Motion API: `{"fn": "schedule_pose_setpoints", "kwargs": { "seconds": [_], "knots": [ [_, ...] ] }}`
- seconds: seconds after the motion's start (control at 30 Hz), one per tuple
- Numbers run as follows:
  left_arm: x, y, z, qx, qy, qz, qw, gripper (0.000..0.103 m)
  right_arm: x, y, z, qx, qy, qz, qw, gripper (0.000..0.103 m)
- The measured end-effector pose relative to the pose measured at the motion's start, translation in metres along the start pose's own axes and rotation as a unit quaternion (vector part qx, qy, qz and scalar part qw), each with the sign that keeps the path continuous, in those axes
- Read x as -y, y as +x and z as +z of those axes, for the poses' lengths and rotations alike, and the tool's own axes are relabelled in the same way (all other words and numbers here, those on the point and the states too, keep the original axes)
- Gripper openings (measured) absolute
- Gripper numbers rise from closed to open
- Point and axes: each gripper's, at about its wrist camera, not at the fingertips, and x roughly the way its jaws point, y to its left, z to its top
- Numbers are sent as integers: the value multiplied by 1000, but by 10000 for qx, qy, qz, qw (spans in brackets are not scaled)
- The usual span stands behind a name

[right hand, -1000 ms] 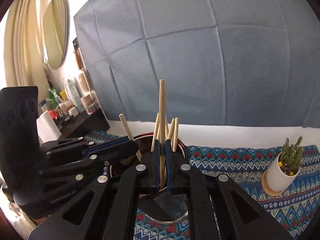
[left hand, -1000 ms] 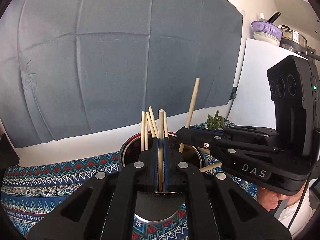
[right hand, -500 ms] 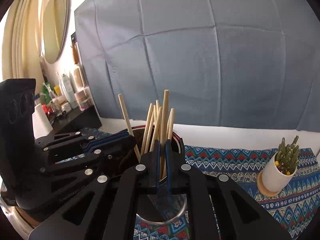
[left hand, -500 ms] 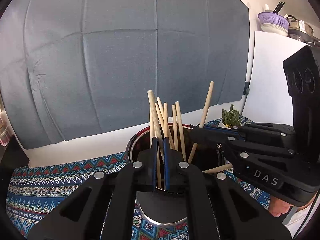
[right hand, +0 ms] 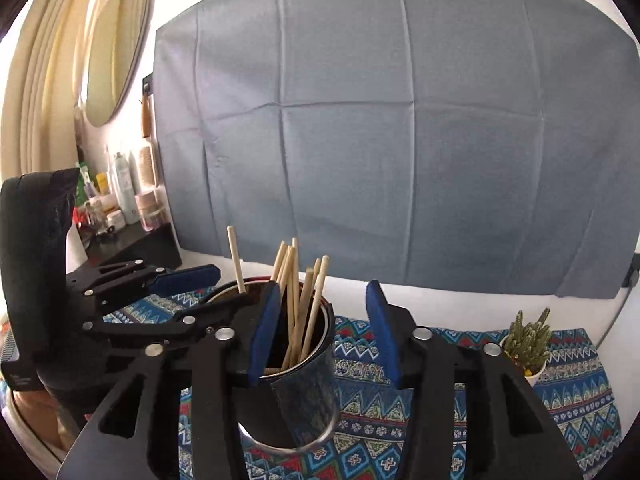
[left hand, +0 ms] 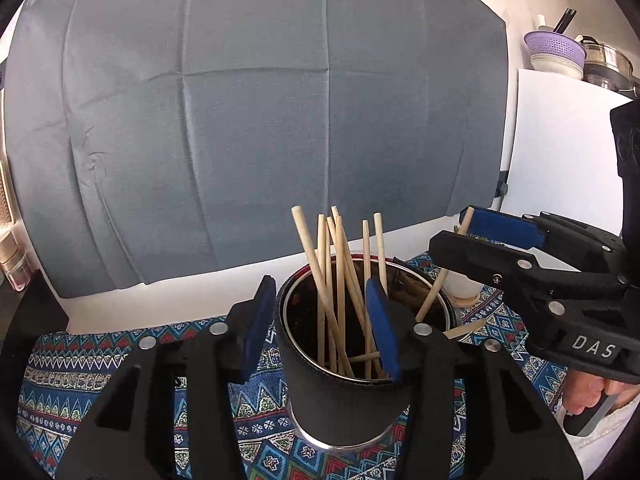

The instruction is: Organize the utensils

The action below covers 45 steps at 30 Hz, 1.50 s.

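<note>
Looking along the left gripper (left hand: 320, 322), its two black plastic fingers stand parted, having just been opening, each faced with a flat blue pad (left hand: 256, 326) of matte, rubbery look. They straddle the near rim of a dark cylindrical holder (left hand: 344, 396), which has a shiny metal lip and a polished inner wall; the left pad sits just outside the rim, the right pad in front of its mouth, and neither presses on anything. A sheaf of pale, round wooden chopsticks (left hand: 338, 280) stands in the holder, leaning and crossing one another, their blunt tops fanned above the rim. The right gripper (left hand: 460, 234) reaches in from the right with jaws apart, one more chopstick slanting up between its fingers. Under the holder lies a woven cloth (left hand: 100, 368) with a blue, red and white zigzag pattern; behind hangs a creased grey fabric sheet (left hand: 260, 120). Turning to the right wrist view, the right gripper (right hand: 322, 332) also shows its blue pads spread, having just been opening, the left pad (right hand: 266, 328) over the holder's (right hand: 308, 396) mouth and the right pad clear of it to the right, with the chopsticks (right hand: 300, 300) rising loose by the left pad. The left gripper (right hand: 208, 288) comes in from the left, open, its fingers at the holder's far side beside a single upright stick. A small spiky cactus (right hand: 526, 338) in a white pot sits well apart on the cloth (right hand: 568, 372).
</note>
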Motion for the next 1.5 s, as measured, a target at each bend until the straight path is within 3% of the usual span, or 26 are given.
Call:
{"fn": "schedule_pose_setpoints", "kwargs": {
  "seconds": [0.13,0.2,0.33,0.7,1.07,1.5],
  "knots": [
    [1,-12,2,105,69,137,9998,79,2,-16,5,157,-84,-145,9997,69],
    [1,-18,3,120,95,244,9996,89,5,-28,8,308,-54,-254,9992,89],
    [0,-31,5,63,64,427,9990,97,7,-52,15,360,-140,-456,9982,89],
    [16,-100,-10,118,14,728,9973,97,-25,-133,3,622,-729,-800,9922,94],
    [36,-151,-66,-130,-187,721,9971,97,-52,-170,-71,190,-680,-758,9946,94],
    [58,-155,-139,-284,-171,997,9945,97,-39,-175,-143,-302,157,-498,9982,95]
  ]
}}
